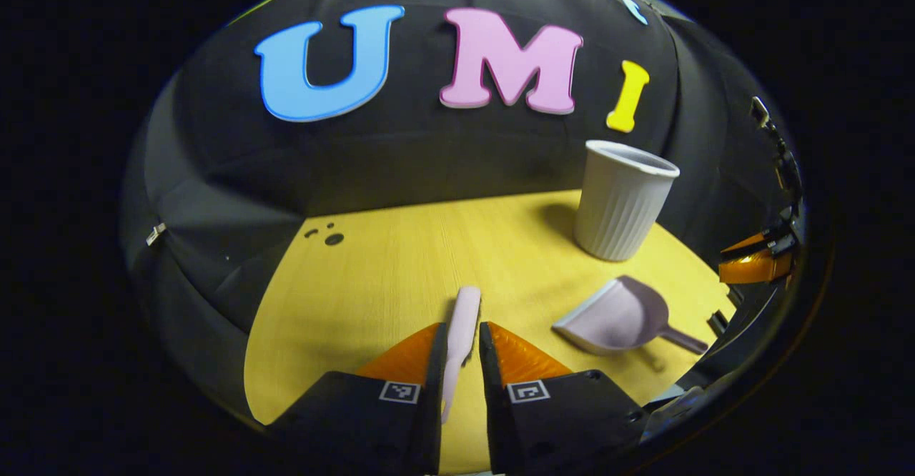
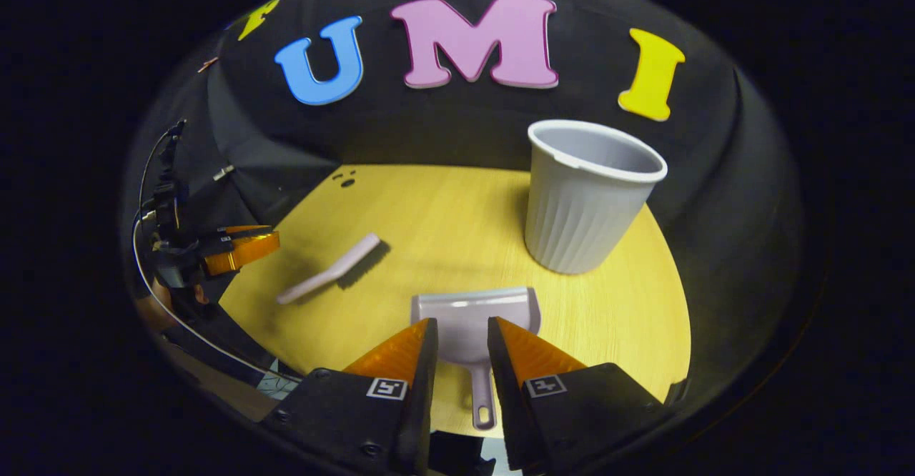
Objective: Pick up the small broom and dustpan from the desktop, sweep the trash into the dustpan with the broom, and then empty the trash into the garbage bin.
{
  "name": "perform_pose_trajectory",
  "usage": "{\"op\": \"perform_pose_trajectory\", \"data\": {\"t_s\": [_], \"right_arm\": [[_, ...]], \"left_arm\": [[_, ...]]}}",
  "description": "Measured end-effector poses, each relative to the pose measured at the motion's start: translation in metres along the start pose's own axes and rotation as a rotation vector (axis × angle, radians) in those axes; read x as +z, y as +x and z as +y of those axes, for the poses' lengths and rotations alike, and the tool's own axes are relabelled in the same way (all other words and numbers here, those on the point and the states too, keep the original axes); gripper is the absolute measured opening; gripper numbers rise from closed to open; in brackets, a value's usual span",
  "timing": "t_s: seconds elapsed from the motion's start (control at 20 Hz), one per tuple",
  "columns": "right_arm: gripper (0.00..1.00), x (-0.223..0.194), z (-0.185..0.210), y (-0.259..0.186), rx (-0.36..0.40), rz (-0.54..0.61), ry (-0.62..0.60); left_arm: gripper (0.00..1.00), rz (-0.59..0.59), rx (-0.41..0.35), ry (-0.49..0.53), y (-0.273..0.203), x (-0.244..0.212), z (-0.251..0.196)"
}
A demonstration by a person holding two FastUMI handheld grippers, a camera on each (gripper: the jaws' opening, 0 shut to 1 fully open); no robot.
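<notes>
Landmark: the grey ribbed garbage bin (image 2: 587, 197) stands upright and open near the back of the yellow desktop (image 2: 443, 226); every place below is given from it.
Dark specks: a few small dark spots (image 2: 347, 179) lie at the far-left back edge of the desktop, well left of the bin. They may be the trash, but they are too small to tell.
Left gripper: the left gripper (image 1: 462, 340) sits low over the desktop, left of and nearer than the bin, its orange fingers spread with a gap on each side of the broom handle; no contact shows.
Small broom: the pale pink small broom (image 2: 330, 269) lies flat on the desktop, well left of the bin and nearer the camera. In the left gripper view its handle runs up between the fingers.
Dustpan: the lilac dustpan (image 2: 472, 322) rests on the desktop just in front of the bin, mouth toward the bin, handle pointing back at the camera.
Right gripper: the right gripper (image 2: 461, 344) hovers in front of the bin, fingers parted to either side of the dustpan's handle and rear wall, not pinching it.
Done: both grippers appear lined up on their tools.
Left: closing on broom and dustpan, lifting both, sweeping, then tipping the pan into the bin. I judge the task barely begun.
</notes>
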State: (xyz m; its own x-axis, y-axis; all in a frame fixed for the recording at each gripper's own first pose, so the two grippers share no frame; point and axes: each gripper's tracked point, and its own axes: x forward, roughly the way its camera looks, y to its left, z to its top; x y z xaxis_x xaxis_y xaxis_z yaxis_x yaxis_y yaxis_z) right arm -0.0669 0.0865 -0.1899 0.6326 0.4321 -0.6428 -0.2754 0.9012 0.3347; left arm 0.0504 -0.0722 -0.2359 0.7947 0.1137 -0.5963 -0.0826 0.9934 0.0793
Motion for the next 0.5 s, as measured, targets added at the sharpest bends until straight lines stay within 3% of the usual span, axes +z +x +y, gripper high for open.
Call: {"op": "perform_pose_trajectory", "data": {"t_s": [0.2,0.5], "right_arm": [[0.45,0.044,0.004,-0.010,0.058,-0.166,-0.068],[0.45,0.068,0.005,-0.011,0.167,-0.315,-0.199]], "left_arm": [[0.30,-0.142,0.052,-0.009,-0.030,0.046,-0.019],[0.30,-0.212,0.181,-0.049,-0.062,0.072,-0.041]]}}
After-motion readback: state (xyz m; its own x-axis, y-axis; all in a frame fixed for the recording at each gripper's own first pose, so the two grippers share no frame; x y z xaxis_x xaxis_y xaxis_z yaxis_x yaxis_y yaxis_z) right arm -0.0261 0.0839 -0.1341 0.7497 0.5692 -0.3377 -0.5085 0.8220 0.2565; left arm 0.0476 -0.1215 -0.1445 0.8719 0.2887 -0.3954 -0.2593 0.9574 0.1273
